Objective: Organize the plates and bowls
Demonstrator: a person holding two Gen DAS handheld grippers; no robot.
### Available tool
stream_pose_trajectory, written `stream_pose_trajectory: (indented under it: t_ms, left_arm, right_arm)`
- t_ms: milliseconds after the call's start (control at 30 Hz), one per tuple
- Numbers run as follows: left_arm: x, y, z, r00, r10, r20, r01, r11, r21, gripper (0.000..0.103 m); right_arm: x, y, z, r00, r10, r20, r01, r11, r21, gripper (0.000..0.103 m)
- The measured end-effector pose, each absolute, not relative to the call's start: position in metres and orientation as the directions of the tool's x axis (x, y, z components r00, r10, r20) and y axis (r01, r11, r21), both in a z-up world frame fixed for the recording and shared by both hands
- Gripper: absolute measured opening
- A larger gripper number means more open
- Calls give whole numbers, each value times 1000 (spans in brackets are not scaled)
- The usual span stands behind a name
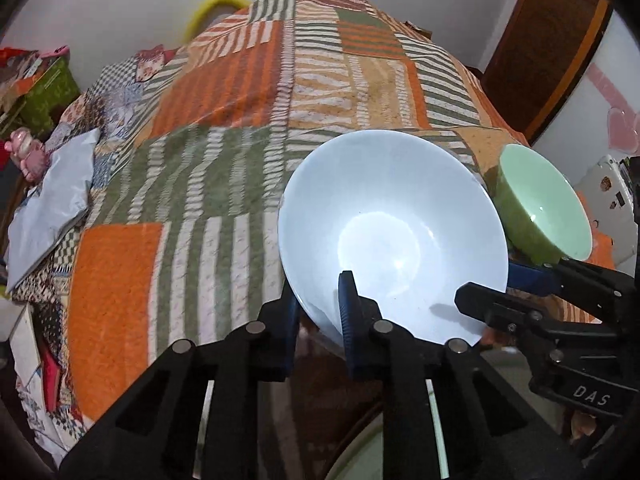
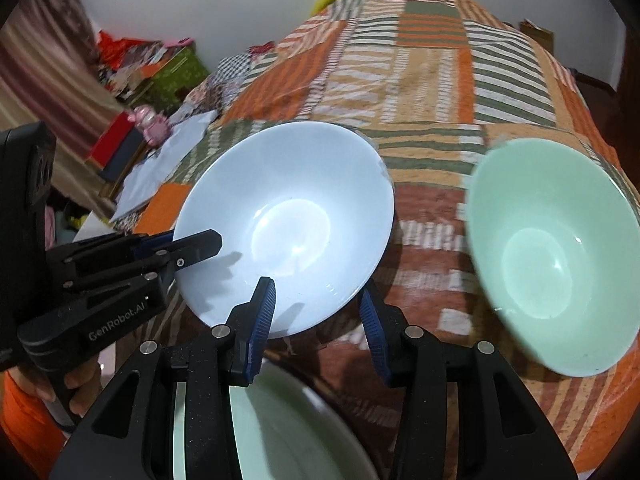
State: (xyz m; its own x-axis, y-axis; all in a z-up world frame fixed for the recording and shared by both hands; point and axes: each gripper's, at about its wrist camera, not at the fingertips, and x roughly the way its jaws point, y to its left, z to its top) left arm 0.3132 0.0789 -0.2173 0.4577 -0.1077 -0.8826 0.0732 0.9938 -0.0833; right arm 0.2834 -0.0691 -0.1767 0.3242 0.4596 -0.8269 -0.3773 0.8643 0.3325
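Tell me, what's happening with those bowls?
A person is tidying dishes with two handheld grippers. The left gripper is clamped on the rim of the white bowl, holding it tilted over the patchwork bedspread. The right gripper, open, straddles the same bowl's rim. A green bowl waits alongside.

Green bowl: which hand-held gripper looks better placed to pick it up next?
Probably the right hand-held gripper: it is open, with the green bowl just to its right. The left hand-held gripper is shut on the white bowl's rim.

White bowl (image 2: 286,224) left of green bowl (image 2: 554,252)
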Motion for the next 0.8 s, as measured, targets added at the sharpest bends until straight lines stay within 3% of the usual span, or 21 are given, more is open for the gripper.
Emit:
stream_pose_trajectory:
  t_ms: [467,633,800]
  left_arm:
    - [306,94,-224,450,-83,-889,40,997,-73,19]
    - [306,95,-224,448,-93,-889,44,996,-81,19]
    - [306,92,-221,457,-91,-885,48,996,-77,19]
  right_arm:
    - [304,-66,-181,342,431,-835,-363,880,305,40]
    - [305,-58,-189,305,445,-842,-382,867,320,26]
    - [302,-56,-186,311,421,-852,-394,873,287,25]
